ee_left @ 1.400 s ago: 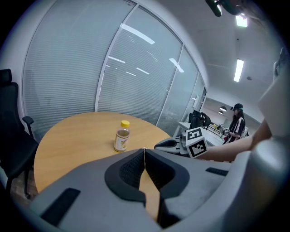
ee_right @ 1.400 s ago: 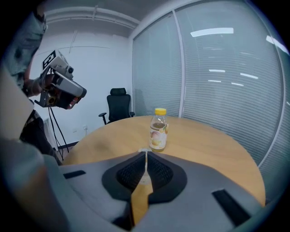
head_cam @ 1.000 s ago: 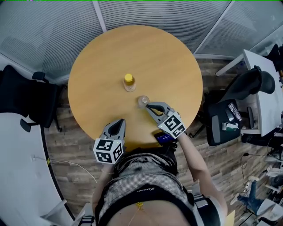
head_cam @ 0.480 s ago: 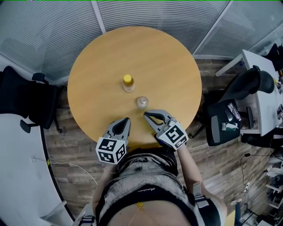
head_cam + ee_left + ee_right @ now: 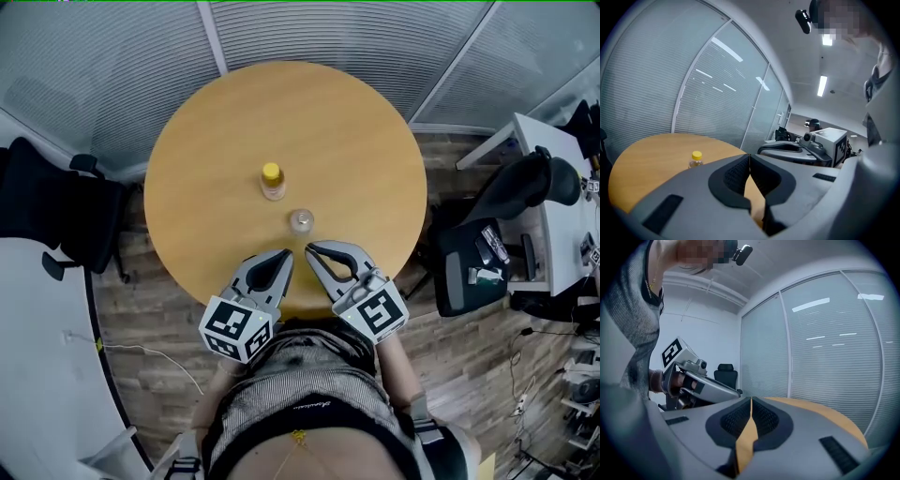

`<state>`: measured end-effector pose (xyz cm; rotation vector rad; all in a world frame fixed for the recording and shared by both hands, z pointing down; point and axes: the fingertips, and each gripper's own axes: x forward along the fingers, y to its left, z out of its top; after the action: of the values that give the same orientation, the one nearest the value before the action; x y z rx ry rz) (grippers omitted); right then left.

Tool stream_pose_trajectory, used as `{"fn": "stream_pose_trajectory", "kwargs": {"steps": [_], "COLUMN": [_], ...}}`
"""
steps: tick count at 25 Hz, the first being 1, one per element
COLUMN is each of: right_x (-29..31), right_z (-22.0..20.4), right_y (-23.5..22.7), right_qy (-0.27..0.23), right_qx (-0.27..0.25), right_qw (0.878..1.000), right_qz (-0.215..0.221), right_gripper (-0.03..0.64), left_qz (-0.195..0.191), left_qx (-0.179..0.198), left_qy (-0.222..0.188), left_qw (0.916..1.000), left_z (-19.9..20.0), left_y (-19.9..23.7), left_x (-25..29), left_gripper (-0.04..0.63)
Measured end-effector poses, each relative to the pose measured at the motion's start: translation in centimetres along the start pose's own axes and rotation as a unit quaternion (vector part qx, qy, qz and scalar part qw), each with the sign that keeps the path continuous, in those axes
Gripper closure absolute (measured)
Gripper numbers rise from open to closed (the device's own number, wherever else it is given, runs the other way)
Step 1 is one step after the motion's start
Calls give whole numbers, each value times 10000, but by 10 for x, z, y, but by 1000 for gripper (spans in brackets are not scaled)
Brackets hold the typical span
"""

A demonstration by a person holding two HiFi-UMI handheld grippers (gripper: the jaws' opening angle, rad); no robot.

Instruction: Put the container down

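A small clear container (image 5: 301, 221) stands upright on the round wooden table (image 5: 356, 141), free of both grippers. Behind it is a bottle with a yellow cap (image 5: 272, 179), which the left gripper view also catches (image 5: 695, 159). My right gripper (image 5: 310, 249) is shut and empty, its tip just short of the container toward me. My left gripper (image 5: 287, 253) is shut and empty too, right beside it over the table's near edge. In each gripper view the jaws meet with nothing between them: left gripper (image 5: 749, 157), right gripper (image 5: 751, 401).
Glass walls with blinds curve round the far side of the table. A black chair (image 5: 47, 202) stands at the left, another chair (image 5: 497, 220) and a white desk (image 5: 562, 202) at the right. The floor is wood planks.
The right gripper has drawn back from the clear container toward the person. The left gripper has moved forward and right, so both tips now sit close together. The container and bottle stay put.
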<state>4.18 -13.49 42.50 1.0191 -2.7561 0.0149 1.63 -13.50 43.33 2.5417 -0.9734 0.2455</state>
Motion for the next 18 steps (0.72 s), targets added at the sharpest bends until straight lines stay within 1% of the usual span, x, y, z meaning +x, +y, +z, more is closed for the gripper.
{"fn": "stream_pose_trajectory", "kwargs": {"steps": [5, 10, 14, 18], "right_x": [-6, -13, -17, -18], "right_z": [25, 49, 52, 51], "right_y": [4, 5, 7, 9], "right_qy": [-195, -437, -474, -460], "right_qx": [78, 164, 276, 323], "right_qw": [9998, 9989, 9984, 9983], "right_qz": [17, 40, 99, 144], "right_gripper": [589, 591, 591, 592], "left_qz": [-210, -221, -178, -176], "left_qx": [246, 473, 582, 566], "left_qy": [-123, -304, -341, -321], "left_qw": [9994, 9982, 9976, 9977], "left_z": [19, 36, 39, 36], "left_y": [-17, -25, -26, -29], "left_x": [-7, -13, -12, -11], "left_gripper": [575, 575, 575, 575]}}
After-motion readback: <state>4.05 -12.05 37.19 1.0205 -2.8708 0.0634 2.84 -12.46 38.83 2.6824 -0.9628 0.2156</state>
